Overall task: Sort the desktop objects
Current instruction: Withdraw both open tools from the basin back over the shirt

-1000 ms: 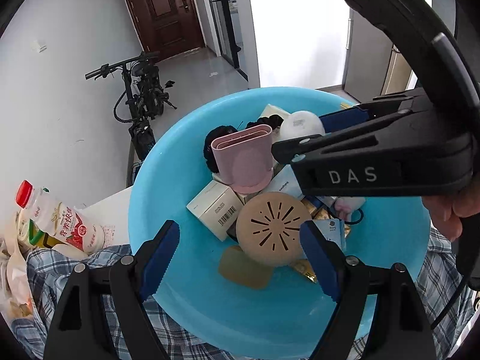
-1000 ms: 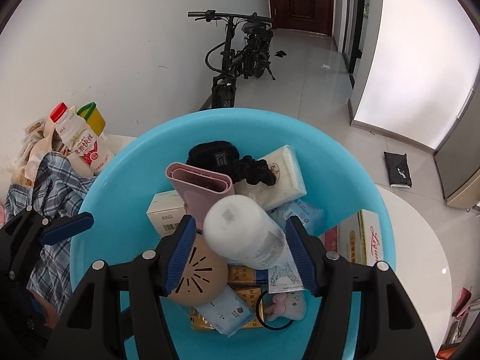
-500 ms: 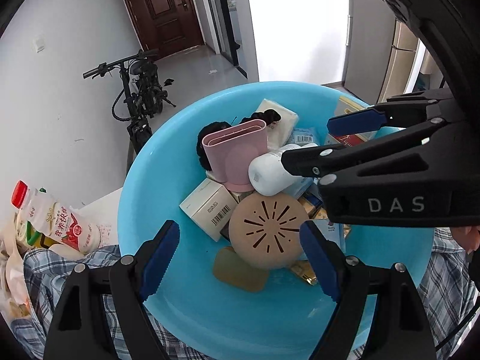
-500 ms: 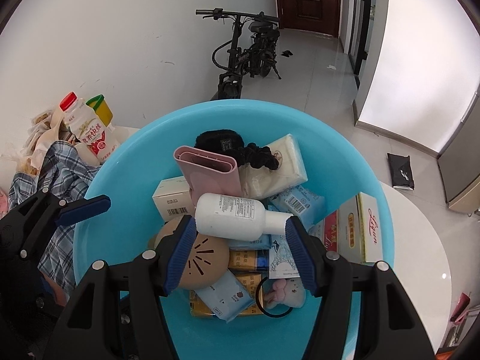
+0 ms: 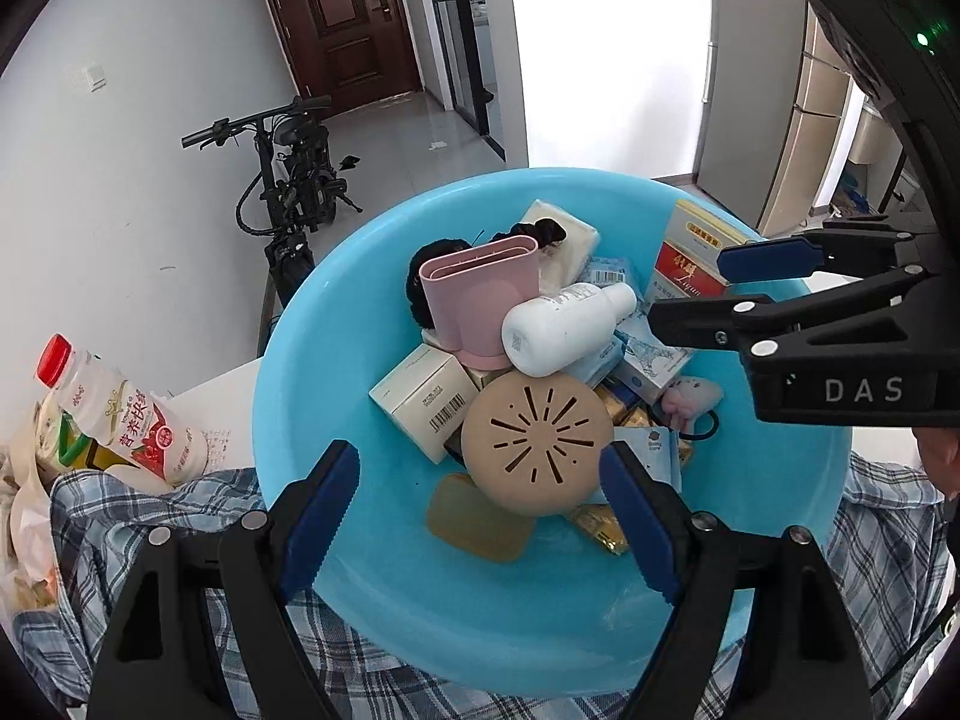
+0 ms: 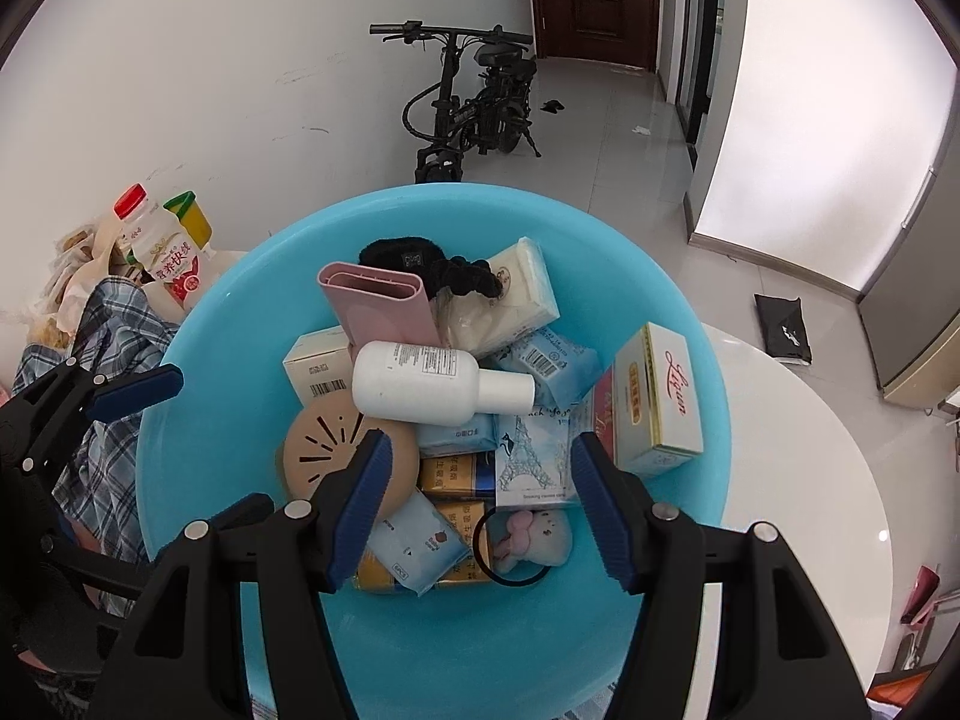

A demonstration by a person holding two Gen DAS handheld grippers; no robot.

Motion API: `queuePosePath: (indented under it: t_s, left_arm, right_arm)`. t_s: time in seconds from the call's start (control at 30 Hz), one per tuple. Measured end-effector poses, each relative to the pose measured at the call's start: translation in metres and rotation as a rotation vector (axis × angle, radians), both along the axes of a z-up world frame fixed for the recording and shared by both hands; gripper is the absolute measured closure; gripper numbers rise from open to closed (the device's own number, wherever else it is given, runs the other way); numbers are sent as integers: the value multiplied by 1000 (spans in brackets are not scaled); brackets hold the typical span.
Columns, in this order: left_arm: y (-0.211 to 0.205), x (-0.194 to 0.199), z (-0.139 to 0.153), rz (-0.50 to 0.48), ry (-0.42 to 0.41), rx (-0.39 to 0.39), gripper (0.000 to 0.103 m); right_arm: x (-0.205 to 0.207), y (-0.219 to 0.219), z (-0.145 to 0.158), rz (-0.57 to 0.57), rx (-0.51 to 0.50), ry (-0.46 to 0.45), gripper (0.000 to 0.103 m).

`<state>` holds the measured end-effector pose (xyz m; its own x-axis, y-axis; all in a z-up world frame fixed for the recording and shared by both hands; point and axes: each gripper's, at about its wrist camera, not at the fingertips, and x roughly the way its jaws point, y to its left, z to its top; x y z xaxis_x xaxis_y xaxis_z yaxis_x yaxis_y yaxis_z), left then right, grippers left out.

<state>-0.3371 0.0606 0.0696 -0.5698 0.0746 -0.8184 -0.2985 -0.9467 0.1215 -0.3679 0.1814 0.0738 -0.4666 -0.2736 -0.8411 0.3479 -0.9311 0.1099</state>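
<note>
A light-blue basin [image 5: 480, 612] holds a pile of desktop objects. On top lies a white bottle [image 6: 420, 384] on its side, cap pointing right, against a pink two-slot holder [image 6: 384, 312]. A tan round vented disc [image 5: 534, 438] and a cream barcode box [image 5: 426, 402] lie beside them. My right gripper [image 6: 483, 501] hangs open above the near side of the pile, with nothing between its pads. My left gripper [image 5: 480, 516] is also open and empty, above the basin's near edge. The right gripper [image 5: 708, 291] also shows at the right in the left wrist view.
A red-and-gold box [image 6: 654, 402] leans on the basin's right wall. Tissue packs, a black scrunchie and a small plush toy [image 6: 534, 534] fill the rest. A milk bottle [image 5: 120, 420] and plaid cloth [image 5: 150, 516] lie left. The white table [image 6: 810, 480] extends right.
The white bottle was between my right gripper's fingers; now it lies on the pile in the basin. The right gripper has drawn back from it. The left gripper has barely moved.
</note>
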Motion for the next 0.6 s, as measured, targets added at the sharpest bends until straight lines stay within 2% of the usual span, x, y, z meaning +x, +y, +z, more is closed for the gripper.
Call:
queuePosePath:
  t_s: [0.03,0.13,0.17,0.37,0.6]
  left_arm:
    - [-2,3,0,5,0,1,19]
    - [-6,12,2,10,-9,16,19]
    - [-7,15,3,8,-11,22,19]
    - [-11,37,12,10,5,35,19]
    - [-15,62,20,11,16,22,19]
  right_arm:
    - [4,0,1,-1,0,7,41]
    - [16,2,7,-7,-10,44,17]
    - [21,4,9,-13,-20,60,13]
    - [34,8,23,-36,-23,102,1]
    - [55,9,25,0,7,108,1]
